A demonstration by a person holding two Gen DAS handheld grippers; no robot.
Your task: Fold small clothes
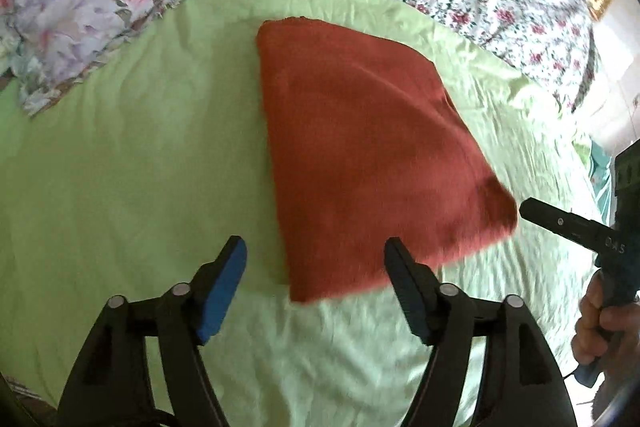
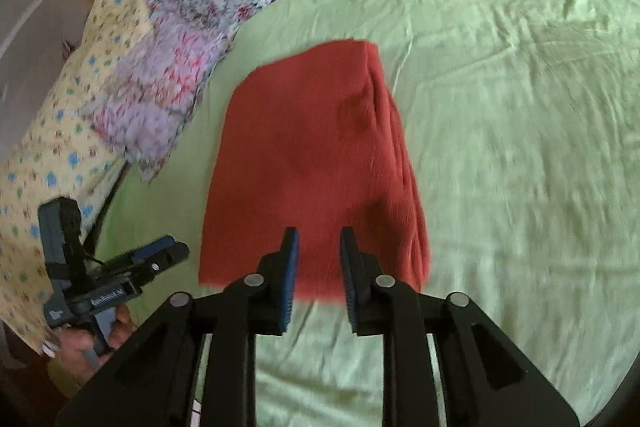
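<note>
Both tongs empty, jaws apart: left tongs (image 1: pixel 316 259) wide, right tongs (image 2: pixel 319 251) narrower. Risk: snagging only top layer of folded red cloth (image 1: pixel 372 155), undoing fold on bed sheet (image 1: pixel 120 167).

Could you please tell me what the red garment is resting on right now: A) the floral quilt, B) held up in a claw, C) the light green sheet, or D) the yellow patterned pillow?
C: the folded red garment lies flat on the light green sheet, and neither the left claw nor the right claw holds it.
</note>
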